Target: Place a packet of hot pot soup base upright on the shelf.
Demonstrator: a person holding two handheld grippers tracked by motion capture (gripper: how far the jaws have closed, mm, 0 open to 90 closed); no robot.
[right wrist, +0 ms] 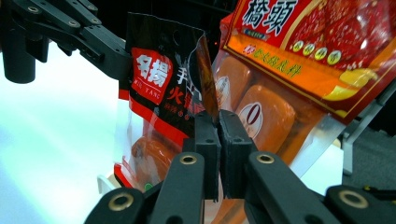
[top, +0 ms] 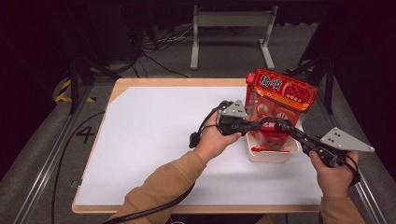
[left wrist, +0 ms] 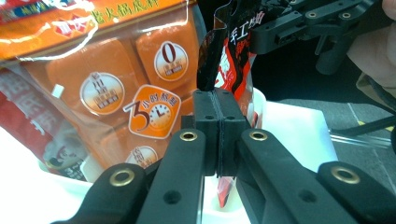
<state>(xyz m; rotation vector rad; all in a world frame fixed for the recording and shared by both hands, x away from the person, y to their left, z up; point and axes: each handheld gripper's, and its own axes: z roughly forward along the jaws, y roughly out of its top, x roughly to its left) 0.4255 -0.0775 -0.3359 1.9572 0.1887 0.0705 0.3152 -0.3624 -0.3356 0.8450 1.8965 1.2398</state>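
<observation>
A person is working two hand-held grippers over a white tub (top: 272,154) standing near the right edge of a white-covered table (top: 154,140). The left gripper (top: 256,125) is reaching in from the left and the right gripper (top: 280,125) from the lower right, the two meeting above the tub.

In the left gripper view, the left gripper (left wrist: 218,135) is pinching one top edge of a small black-and-red sauce packet (left wrist: 233,56), its jaws closed flat on the film. In the right gripper view, the right gripper (right wrist: 218,140) is clamping the opposite top edge of the same packet (right wrist: 161,84), its jaws likewise pressed together on the film. The packet is hanging between the two tools, its lower end down inside the tub.

A large orange bag (top: 280,100) of seasoning blocks is standing upright in the tub, just behind the packet and leaning toward the far right.

The work in hand is judged to be either pulling the packet open or lifting it clear of the tub. Several risks are arising from this hold:
- Both grips are sitting on thin, slick film near the rim, so an uneven pull could let one edge slip out.
- A sharp tug apart could tear the film suddenly and spill the contents.
- The tall bag is crowding both tools; a sideways sweep could topple it or drag the light tub across the table.
</observation>
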